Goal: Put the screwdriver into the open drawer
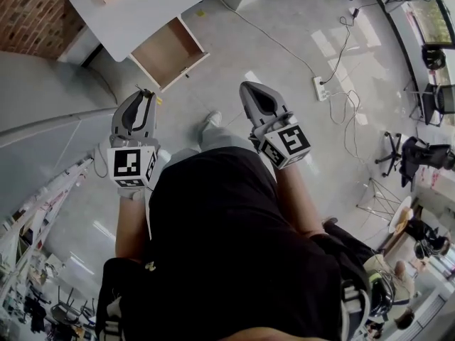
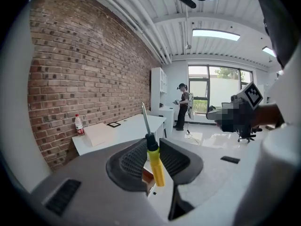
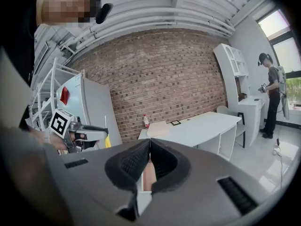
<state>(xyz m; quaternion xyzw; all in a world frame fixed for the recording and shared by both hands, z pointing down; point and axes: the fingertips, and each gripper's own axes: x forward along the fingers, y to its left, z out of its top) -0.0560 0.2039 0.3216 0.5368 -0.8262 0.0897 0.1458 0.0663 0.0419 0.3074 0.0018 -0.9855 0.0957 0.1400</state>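
Observation:
A screwdriver (image 2: 155,161) with a yellow handle, black collar and bare metal shaft stands nearly upright between the jaws of my left gripper (image 2: 151,145), which is shut on its handle. In the head view the left gripper (image 1: 144,96) is held in the air over the floor, short of the open drawer (image 1: 168,52). The drawer is pulled out from under the white desk (image 1: 142,9) and shows a bare wooden bottom. My right gripper (image 1: 250,91) hangs level with the left, to its right. Its pads meet, with nothing between them (image 3: 149,144).
A red-capped bottle (image 2: 79,124) and a flat box stand on the desk by the brick wall. A power strip (image 1: 320,87) and cables lie on the floor to the right. A grey partition (image 1: 50,119) runs along the left. A person (image 2: 182,105) stands far off by white shelving.

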